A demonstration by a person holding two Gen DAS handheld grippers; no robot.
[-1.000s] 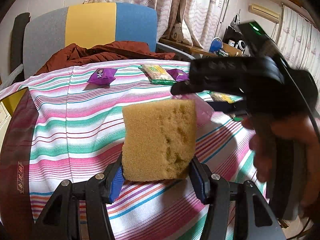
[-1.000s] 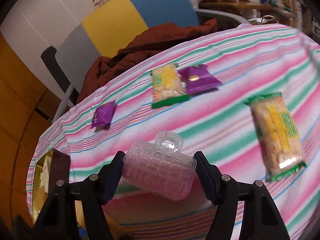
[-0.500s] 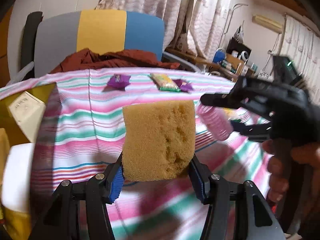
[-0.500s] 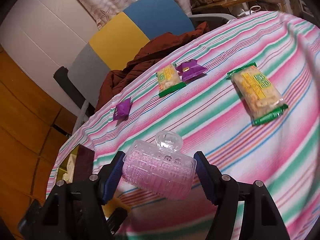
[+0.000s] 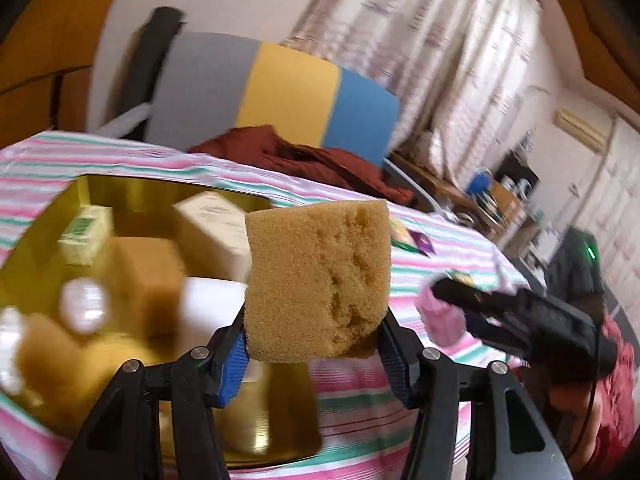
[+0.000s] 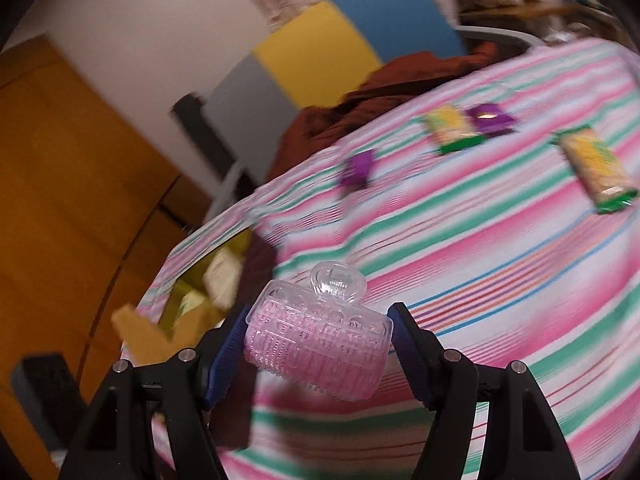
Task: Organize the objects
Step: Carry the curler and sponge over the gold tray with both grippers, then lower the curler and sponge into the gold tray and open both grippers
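Note:
My left gripper (image 5: 312, 354) is shut on a tan sponge (image 5: 318, 280) and holds it in the air over the right side of a gold tray (image 5: 132, 192). The tray holds other sponges, white blocks and small boxes, blurred. My right gripper (image 6: 318, 344) is shut on a pink hair roller with a clear clip (image 6: 320, 340) above the striped tablecloth (image 6: 500, 240). It also shows at the right of the left wrist view (image 5: 444, 314), beside the tray. The tray shows at the left of the right wrist view (image 6: 192, 300).
Snack packets lie on the far part of the table: two yellow-green ones (image 6: 592, 168) (image 6: 452, 128) and two purple ones (image 6: 490, 118) (image 6: 358, 168). A grey, yellow and blue chair (image 5: 280, 92) with a brown cloth (image 5: 304, 156) stands behind the table.
Both grippers have swung left toward the gold tray, each keeping its load. The tray now fills the left of the left wrist view.

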